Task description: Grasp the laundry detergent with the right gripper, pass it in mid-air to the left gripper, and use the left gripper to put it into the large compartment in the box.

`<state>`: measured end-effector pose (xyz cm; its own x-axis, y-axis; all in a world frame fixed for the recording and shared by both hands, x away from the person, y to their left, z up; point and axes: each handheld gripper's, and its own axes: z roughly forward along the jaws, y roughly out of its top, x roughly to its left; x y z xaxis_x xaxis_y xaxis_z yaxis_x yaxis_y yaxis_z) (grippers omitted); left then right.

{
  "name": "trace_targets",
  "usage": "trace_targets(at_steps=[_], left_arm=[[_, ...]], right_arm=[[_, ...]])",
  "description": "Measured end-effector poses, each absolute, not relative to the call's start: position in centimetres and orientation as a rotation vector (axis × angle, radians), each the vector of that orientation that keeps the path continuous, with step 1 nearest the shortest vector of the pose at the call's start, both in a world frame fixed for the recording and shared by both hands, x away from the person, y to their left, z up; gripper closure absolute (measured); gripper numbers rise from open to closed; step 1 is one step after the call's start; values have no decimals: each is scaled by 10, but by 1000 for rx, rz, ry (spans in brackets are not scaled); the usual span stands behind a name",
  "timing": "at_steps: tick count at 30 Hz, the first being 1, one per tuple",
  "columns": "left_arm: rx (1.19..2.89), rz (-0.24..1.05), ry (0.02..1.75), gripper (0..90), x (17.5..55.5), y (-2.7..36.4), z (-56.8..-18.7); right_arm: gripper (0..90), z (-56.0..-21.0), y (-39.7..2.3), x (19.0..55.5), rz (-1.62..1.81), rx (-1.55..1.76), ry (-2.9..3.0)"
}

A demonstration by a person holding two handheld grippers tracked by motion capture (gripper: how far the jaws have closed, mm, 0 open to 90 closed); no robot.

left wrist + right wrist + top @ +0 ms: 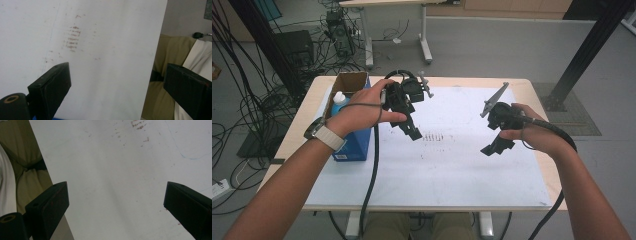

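The left gripper (412,131) hangs raised at centre-left, the right gripper (492,149) well apart to its right. Both tilt downward, jaws spread wide with nothing between them. The forearms appear bare.

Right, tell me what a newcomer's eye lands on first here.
Two black handheld grippers, the left gripper and the right gripper, hang open above the white sheet, holding nothing. At the table's left edge stands an open cardboard box with a white-capped bottle inside. Reddish smudges mark the sheet's middle.
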<state>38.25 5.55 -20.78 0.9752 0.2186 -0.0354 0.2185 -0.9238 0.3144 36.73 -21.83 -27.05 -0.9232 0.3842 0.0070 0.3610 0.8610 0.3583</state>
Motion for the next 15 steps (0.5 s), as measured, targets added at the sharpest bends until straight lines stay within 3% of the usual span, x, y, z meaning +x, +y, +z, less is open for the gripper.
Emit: trace_targets(at_steps=[15], left_arm=[[2790, 5, 356, 81, 386, 58, -214]], right_arm=[[59, -276, -217, 368, 546, 586, 2977]])
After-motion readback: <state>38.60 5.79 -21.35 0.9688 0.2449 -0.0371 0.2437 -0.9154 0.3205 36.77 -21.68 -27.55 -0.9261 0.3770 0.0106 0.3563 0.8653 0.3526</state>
